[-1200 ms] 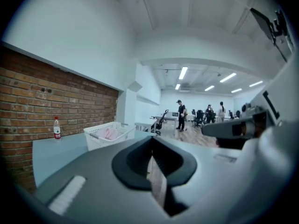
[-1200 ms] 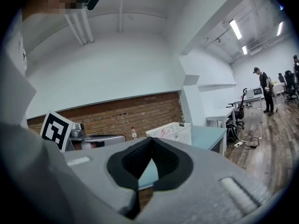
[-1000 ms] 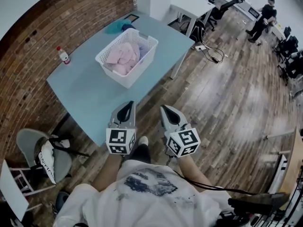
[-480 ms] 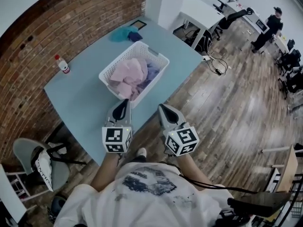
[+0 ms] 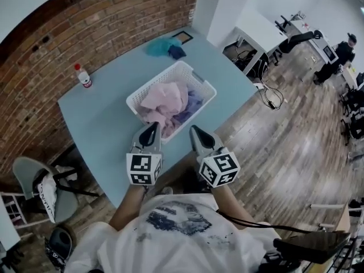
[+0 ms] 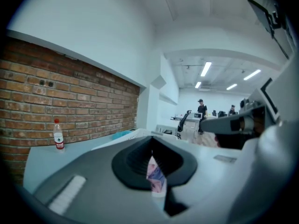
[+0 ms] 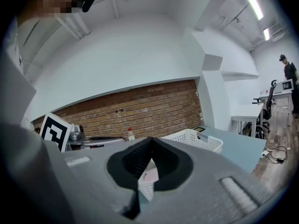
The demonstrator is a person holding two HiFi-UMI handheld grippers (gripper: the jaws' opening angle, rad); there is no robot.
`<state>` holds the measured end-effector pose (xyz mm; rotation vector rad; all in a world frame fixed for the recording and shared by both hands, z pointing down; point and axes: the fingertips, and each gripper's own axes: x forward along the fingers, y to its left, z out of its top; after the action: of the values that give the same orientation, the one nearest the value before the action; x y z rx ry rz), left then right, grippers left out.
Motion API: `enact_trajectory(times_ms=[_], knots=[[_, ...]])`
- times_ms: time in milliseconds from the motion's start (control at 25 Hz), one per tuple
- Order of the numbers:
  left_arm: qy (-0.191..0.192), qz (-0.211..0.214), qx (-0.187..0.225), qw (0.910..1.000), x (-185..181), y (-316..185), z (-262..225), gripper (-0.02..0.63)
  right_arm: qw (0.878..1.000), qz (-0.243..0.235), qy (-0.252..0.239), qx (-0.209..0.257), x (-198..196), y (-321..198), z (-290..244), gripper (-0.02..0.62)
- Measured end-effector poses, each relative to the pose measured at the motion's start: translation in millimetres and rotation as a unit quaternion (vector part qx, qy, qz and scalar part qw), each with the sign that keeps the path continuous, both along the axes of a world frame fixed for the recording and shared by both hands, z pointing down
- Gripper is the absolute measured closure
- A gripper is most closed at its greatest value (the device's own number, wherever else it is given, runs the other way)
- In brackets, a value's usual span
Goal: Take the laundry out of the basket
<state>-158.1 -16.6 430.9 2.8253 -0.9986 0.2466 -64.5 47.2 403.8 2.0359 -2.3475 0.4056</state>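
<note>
The white perforated plastic laundry basket (image 5: 152, 81) is sitting askew on the pale blue bench (image 5: 102, 118), toward its right near edge. A crumpled pink cloth (image 5: 165, 101) is filling most of the basket, with a bluish-purple cloth (image 5: 194, 100) lying to its right; anything beneath them is hidden.

The left tongs (image 5: 152, 127) are hovering at the basket's near wall and covering part of it. Its jaws are closed tip to tip on nothing. Whether the tips are touching the wall cannot be told. In the left gripper view only a sliver of pink fabric is showing through the notch behind the tips.

The right tongs (image 5: 194, 131) are hovering just right of them, likewise closed and empty. Its grey body is blocking the lower half of the right gripper view.

A clear plastic bottle with a red cap (image 5: 84, 76) is standing at the bench's far left, by the brick wall (image 5: 85, 33). A teal cloth (image 5: 161, 45) and a dark blue cloth (image 5: 177, 52) are lying at the far end, their shapes hard to make out.
</note>
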Motion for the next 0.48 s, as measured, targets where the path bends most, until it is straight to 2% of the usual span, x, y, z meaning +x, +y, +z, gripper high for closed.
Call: enact_trajectory(times_ms=[120,320,480], knots=[[-0.005,-0.02,0.002,0.9998,13,-19,2,0.615,1.0,-0.02,-0.005,0.0,18,-24,4,0.597],[-0.02,-0.094,0.003,0.9954,28,-51,9,0.615,0.996,-0.092,-0.018,0.0,46,-74,17,0.597],[-0.039,-0.155,-0.011,0.9871,45,-79,13,0.615,0.988,-0.148,-0.032,-0.009,73,-119,20,0.597]])
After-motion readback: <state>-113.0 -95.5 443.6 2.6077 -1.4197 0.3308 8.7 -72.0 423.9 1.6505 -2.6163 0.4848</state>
